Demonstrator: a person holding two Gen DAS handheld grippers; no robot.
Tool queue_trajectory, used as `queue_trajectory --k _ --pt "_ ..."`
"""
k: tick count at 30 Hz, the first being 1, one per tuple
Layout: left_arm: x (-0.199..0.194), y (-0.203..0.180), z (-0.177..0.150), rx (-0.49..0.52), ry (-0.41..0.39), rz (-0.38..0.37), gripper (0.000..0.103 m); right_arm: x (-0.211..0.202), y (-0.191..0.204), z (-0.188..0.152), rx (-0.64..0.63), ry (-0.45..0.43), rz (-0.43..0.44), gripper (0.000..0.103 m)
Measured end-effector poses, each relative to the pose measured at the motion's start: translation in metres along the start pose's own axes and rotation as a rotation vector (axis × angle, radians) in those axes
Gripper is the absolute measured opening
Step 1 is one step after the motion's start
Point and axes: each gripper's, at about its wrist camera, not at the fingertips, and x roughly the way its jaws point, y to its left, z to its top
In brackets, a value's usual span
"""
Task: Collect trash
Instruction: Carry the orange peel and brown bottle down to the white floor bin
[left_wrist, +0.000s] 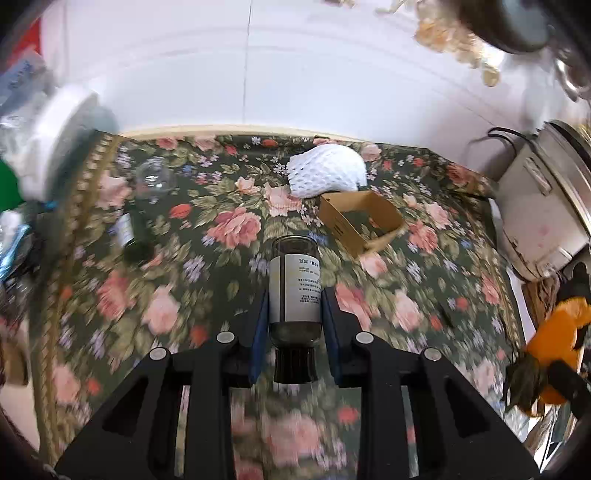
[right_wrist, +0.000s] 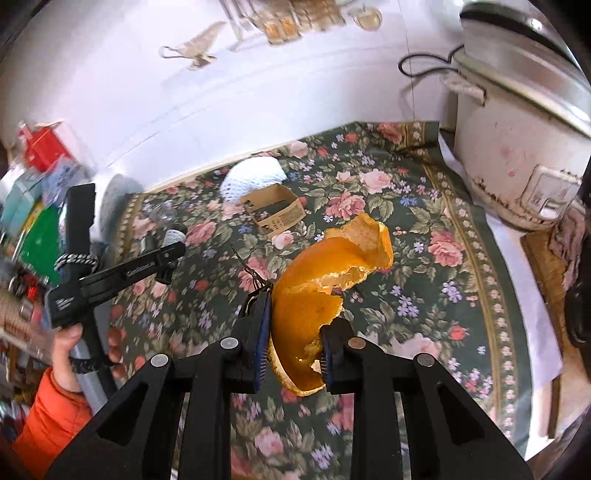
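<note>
Holding trash in both grippers above the flowered tablecloth.
Our left gripper clamps a dark bottle, cap toward us; our right gripper pinches orange peel. At 1 o'clock in the left view sits a cardboard box, looking empty, open cloth around it.

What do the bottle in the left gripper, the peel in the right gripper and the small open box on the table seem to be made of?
Bottle: probably dark brown glass, glossy and see-through, with a white paper label.
Peel: citrus rind, likely pomelo or orange; smooth orange skin, torn pale edges.
Box: brown cardboard, matte, with folded flaps and printed text.
</note>
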Motion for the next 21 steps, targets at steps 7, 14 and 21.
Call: queue_trajectory --k 7,14,21 --pt "-0.063 -0.009 -0.048 -0.065 -0.033 -0.018 0.027 -0.044 0.000 -0.028 -0.100 -0.016 0.050 0.021" --pt "-0.126 -0.014 -0.093 -0.065 -0.071 -0.045 0.027 -0.076 0.008 -0.056 -0.140 -0.028 0.091 0.021" --pt "-0.171 -0.012 -0.134 -0.001 -0.118 -0.054 0.027 -0.110 0.027 -0.089 -0.126 -0.081 0.083 0.021"
